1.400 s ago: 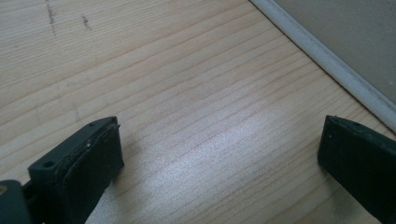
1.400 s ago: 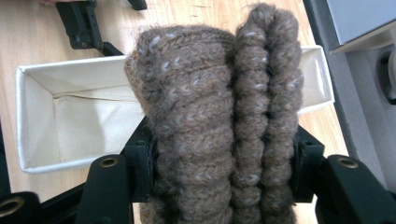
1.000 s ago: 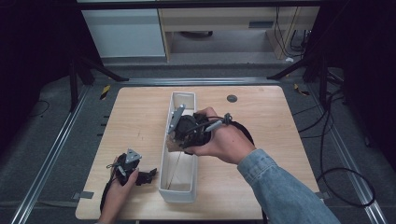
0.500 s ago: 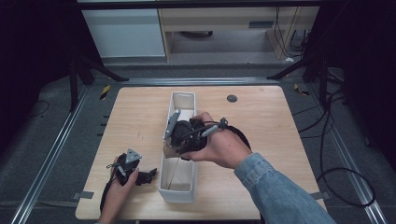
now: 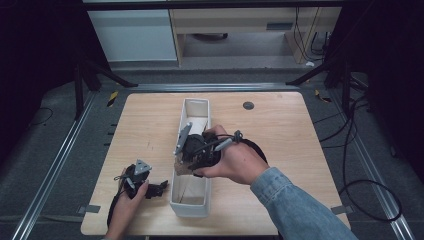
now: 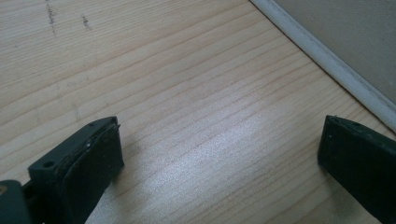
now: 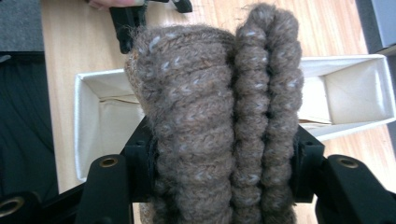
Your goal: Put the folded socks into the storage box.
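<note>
Currently, I am holding my right gripper (image 5: 186, 161) over the middle of the white box (image 5: 196, 104), with my right hand (image 5: 235, 161) wrapped around its body and my denim sleeve (image 5: 295, 205) entering from the near right. Its jaws are clamping a folded brown knitted piece (image 7: 219, 121), pressing on both of its sides; the piece is hanging just above the open box, which is lying lengthwise near-to-far at the centre of the wooden table (image 5: 300, 130).

My left gripper (image 5: 161, 189) is resting low on the table at the near left, just beside the box's near end, with my left hand (image 5: 125, 205) behind it. Its jaws are standing wide apart with nothing between them.

Compared with a second ago, the right gripper is sitting slightly nearer along the box; the left gripper is staying where it was.
</note>
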Action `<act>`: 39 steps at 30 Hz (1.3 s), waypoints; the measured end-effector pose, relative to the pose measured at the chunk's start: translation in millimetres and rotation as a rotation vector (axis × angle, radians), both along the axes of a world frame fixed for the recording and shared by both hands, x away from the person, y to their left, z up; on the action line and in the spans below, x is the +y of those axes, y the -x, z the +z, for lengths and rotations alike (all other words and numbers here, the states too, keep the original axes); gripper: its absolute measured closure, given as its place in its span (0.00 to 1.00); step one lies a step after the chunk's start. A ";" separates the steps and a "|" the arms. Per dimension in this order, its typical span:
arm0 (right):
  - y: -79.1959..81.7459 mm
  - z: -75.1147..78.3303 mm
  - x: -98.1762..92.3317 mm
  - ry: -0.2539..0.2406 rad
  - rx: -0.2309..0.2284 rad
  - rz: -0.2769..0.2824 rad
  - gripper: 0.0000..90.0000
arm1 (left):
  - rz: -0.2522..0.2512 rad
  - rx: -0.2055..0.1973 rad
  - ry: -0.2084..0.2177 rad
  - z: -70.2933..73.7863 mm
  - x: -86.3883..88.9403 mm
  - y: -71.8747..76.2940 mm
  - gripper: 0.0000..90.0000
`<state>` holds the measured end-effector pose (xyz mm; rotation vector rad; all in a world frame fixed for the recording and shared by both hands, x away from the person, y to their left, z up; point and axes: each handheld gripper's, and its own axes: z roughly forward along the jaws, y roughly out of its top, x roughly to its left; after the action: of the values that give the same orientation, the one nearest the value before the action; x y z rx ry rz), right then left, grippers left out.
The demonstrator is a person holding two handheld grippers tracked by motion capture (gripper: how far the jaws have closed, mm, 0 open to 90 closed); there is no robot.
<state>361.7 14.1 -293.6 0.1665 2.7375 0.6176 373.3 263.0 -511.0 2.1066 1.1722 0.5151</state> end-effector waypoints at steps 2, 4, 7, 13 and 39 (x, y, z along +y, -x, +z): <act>2.0 -1.4 1.1 0.003 0.005 0.005 0.47 | 0.001 -0.003 0.002 -0.2 -0.1 0.0 0.00; 4.4 -2.9 2.3 0.010 0.009 0.006 0.47 | 0.000 -0.002 0.001 -0.2 -0.1 0.0 0.00; 6.3 -6.5 3.3 0.016 0.026 0.012 0.47 | -0.002 0.001 -0.002 0.1 0.2 0.0 0.00; 8.3 -19.1 7.0 0.035 0.059 0.008 0.47 | 0.004 -0.004 0.006 -0.4 -0.4 0.0 0.00; 10.6 -62.1 23.8 0.051 0.119 0.000 0.48 | -0.001 -0.003 0.003 -0.2 -0.1 -0.2 0.00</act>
<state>351.1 37.9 -355.7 0.1977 2.8646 0.5537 373.5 263.0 -511.2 2.1032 1.1700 0.5154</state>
